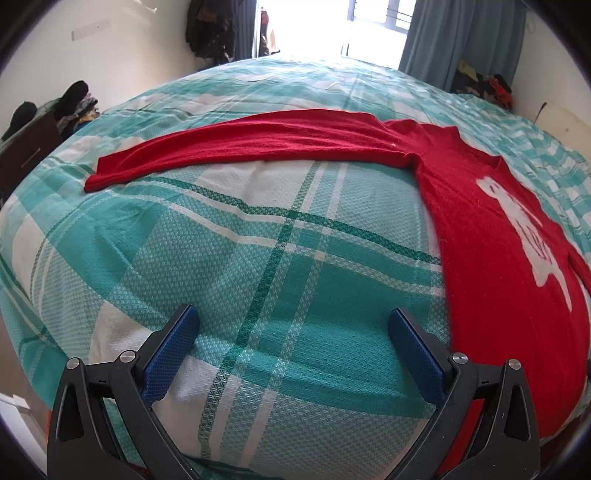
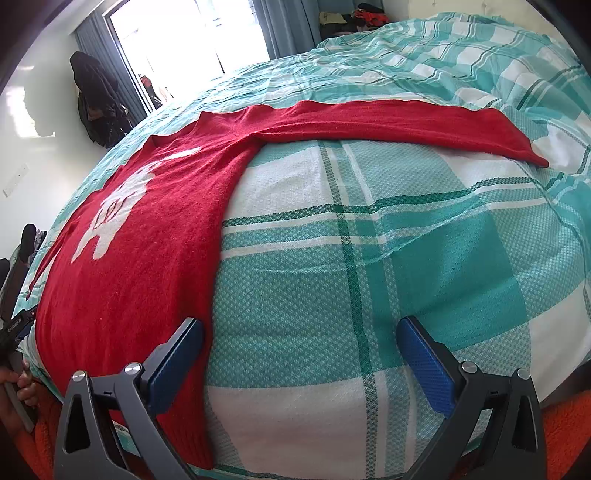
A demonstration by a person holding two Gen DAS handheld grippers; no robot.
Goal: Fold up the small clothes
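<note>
A red knitted sweater (image 1: 491, 229) with a white figure on its chest lies flat on the bed, front up, both sleeves spread out sideways. In the left wrist view its left sleeve (image 1: 229, 147) runs across the bedspread, and my left gripper (image 1: 293, 317) hovers open over bare bedspread just left of the sweater's side edge. In the right wrist view the sweater (image 2: 147, 236) fills the left side and its other sleeve (image 2: 388, 122) stretches right. My right gripper (image 2: 301, 328) stands wide open at the sweater's lower right side, its left finger over the red knit, nothing gripped.
The bed carries a teal, white and green checked bedspread (image 1: 280, 236) (image 2: 424, 240). Dark clothes hang by a bright window (image 1: 210, 33) at the far end. Piles of clothes (image 1: 480, 85) lie beyond the bed. A hand (image 2: 18, 384) with the other gripper's handle shows at the lower left.
</note>
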